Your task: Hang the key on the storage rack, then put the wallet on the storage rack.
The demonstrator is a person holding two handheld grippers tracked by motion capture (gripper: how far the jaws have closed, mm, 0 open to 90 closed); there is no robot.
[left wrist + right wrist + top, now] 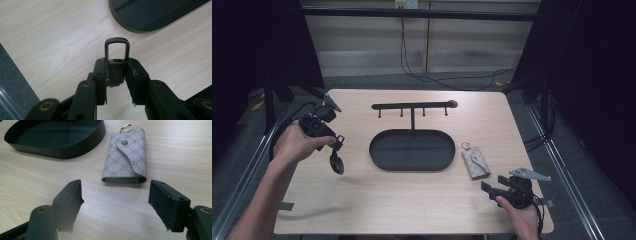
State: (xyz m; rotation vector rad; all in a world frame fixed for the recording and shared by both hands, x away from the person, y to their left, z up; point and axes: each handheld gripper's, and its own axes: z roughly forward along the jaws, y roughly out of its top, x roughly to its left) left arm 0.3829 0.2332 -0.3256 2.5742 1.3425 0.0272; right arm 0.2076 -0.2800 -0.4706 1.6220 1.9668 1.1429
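No readable text, number or brand anywhere; only a repeating round monogram print, too small to make out, on the grey key pouch (126, 156).

The high view looks forward and down over the whole table (362, 205) from its near edge. Each gripper view sits close above the tabletop, looking along its jaws. All three share the black oval tray (412, 150) (155, 15) (55, 137) mid-table.
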